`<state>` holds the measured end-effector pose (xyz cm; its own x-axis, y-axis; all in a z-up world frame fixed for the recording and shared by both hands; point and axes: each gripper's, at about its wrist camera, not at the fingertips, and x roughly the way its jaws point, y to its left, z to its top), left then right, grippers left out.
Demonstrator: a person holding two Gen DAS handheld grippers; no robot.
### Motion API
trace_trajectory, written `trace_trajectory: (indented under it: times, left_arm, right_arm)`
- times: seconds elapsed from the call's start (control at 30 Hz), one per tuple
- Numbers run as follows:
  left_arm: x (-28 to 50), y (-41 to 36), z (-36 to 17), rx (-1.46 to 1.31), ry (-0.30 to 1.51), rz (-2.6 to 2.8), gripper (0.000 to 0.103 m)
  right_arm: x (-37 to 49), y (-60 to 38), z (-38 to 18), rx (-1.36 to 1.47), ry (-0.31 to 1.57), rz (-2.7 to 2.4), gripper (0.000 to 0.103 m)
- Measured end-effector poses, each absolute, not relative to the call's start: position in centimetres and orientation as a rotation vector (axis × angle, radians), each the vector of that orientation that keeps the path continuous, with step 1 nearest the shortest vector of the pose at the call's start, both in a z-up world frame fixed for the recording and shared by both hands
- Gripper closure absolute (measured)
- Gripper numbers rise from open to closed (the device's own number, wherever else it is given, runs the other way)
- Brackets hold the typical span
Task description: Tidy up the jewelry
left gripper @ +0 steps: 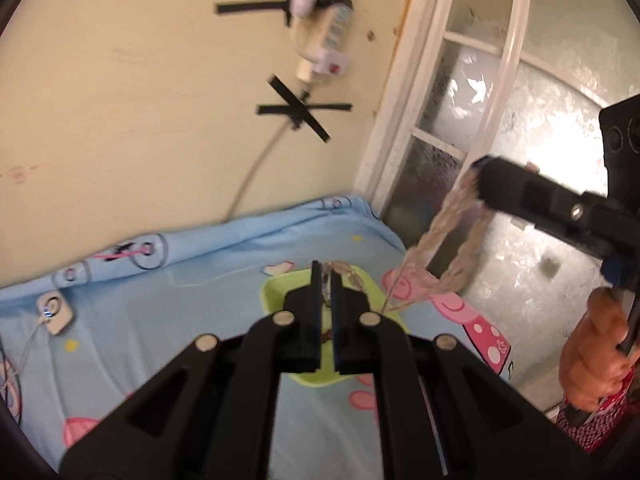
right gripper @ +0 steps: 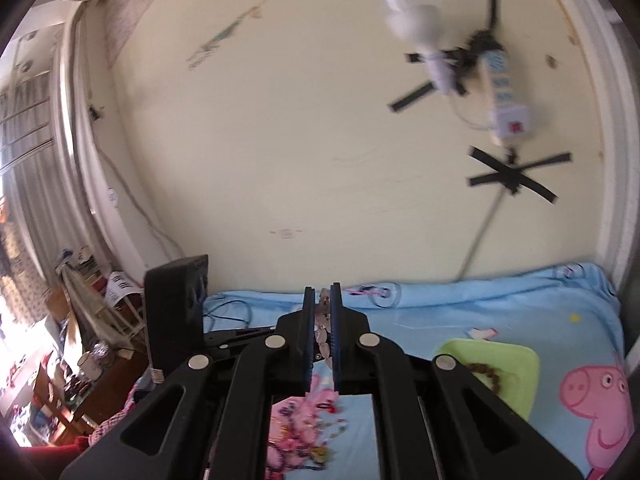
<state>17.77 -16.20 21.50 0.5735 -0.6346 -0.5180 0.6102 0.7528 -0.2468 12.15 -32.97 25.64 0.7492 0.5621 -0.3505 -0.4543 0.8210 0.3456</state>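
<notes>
Clearly, both claws were raised above the bed, each pointing somewhat downward toward the far wall. The left claw was clenched on one end of a pale beaded necklace, whose translucent, faceted beads bunched at its tips and ran rightward through the air. The right claw, seen from the left wrist view at the right, was clamped on the other part of that same strand, so a blurred loop of beads hung below it. A hand gripped the right claw's handle, with a red patterned sleeve beneath it. In the right wrist view the right claw pinched clear, glassy beads between its ribbed blue pads. Below, a lime-green rectangular tray with rounded corners lay on the light-blue cartoon-printed sheet, holding a brown bead bracelet. Nearer, a heap of colourful beaded jewelry rested on the sheet. A white power strip was fixed to the cream wall with black tape crosses.
</notes>
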Motion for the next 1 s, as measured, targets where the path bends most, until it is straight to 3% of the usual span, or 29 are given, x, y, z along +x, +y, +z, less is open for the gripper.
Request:
trace_trajectory:
  times: [0.43, 0.47, 0.5, 0.53, 0.6, 0.73, 0.8, 0.83, 0.87, 1.0]
  left_arm:
    - [20.8, -24.5, 12.4, 0.029, 0.829, -0.770, 0.099]
    - [20.8, -25.0, 12.0, 0.050, 0.835, -0.758, 0.096]
    - [20.7, -25.3, 11.6, 0.065, 0.839, -0.748, 0.083]
    - [20.5, -25.5, 11.3, 0.086, 0.836, -0.727, 0.062]
    - [20.3, -25.2, 11.1, 0.112, 0.809, -0.674, 0.044]
    - [19.2, -22.3, 11.7, 0.116, 0.748, -0.610, 0.044]
    - [18.2, -20.5, 11.8, 0.139, 0.713, -0.549, 0.044]
    - [17.8, -19.8, 11.8, 0.146, 0.707, -0.522, 0.043]
    - [17.3, -18.7, 11.6, 0.148, 0.704, -0.490, 0.042]
    - [15.5, -14.3, 10.5, 0.127, 0.716, -0.385, 0.041]
  right_arm:
    - [15.8, -39.9, 12.0, 0.339, 0.646, 0.409, 0.103]
    - [15.8, -40.1, 11.3, 0.336, 0.639, 0.386, 0.103]
    - [15.7, -40.4, 10.8, 0.335, 0.642, 0.358, 0.103]
    - [15.9, -40.5, 10.5, 0.333, 0.654, 0.341, 0.103]
    - [15.7, -40.6, 10.4, 0.337, 0.655, 0.334, 0.103]
    - [13.0, -40.2, 11.9, 0.341, 0.541, 0.345, 0.101]
    - [11.1, -39.3, 12.2, 0.346, 0.479, 0.364, 0.086]
    - [10.4, -38.7, 12.1, 0.342, 0.465, 0.369, 0.073]
    - [9.7, -37.7, 11.8, 0.326, 0.461, 0.378, 0.068]
    - [8.5, -33.8, 9.8, 0.285, 0.520, 0.428, 0.068]
